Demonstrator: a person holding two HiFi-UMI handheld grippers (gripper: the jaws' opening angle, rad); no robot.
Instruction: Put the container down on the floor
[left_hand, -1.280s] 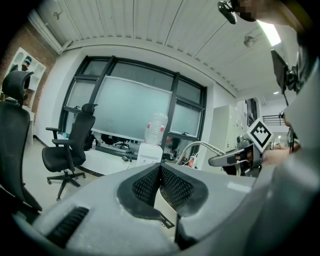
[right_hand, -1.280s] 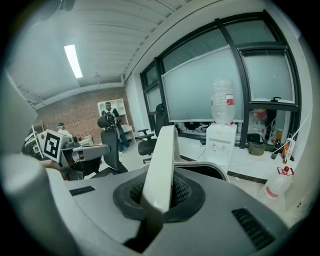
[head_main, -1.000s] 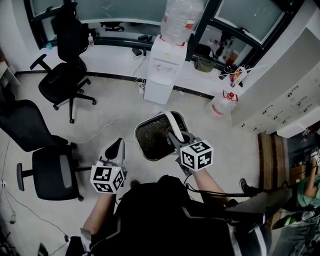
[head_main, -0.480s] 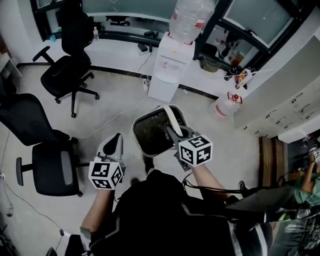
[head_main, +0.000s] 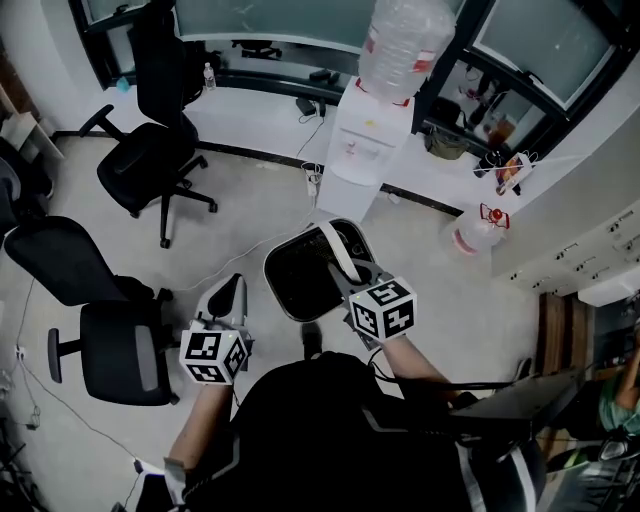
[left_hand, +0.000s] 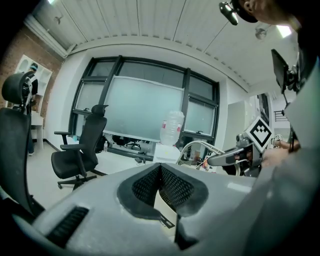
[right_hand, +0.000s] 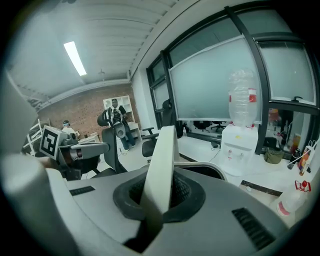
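Observation:
The container (head_main: 300, 278) is a dark bin with a grey rim and a white strap handle (head_main: 341, 251). In the head view it hangs over the pale floor in front of me. My right gripper (head_main: 352, 276) is shut on that handle; in the right gripper view the white handle (right_hand: 163, 159) runs up from between the jaws of my right gripper (right_hand: 156, 202), and the bin's rim (right_hand: 210, 170) shows just beyond. My left gripper (head_main: 229, 292) is held to the left of the bin, apart from it, shut with nothing in it. In the left gripper view its pads (left_hand: 172, 187) meet.
A white water dispenser (head_main: 368, 152) with a big bottle stands just beyond the bin, with a cable (head_main: 240, 247) across the floor to it. Black office chairs (head_main: 148, 162) (head_main: 108, 345) stand at the left. A water jug (head_main: 476, 232) sits at the right by the cabinets.
The bin still hangs from my right gripper and has drifted slightly left in the head view, while the room has slid to the right. The left gripper has barely moved.

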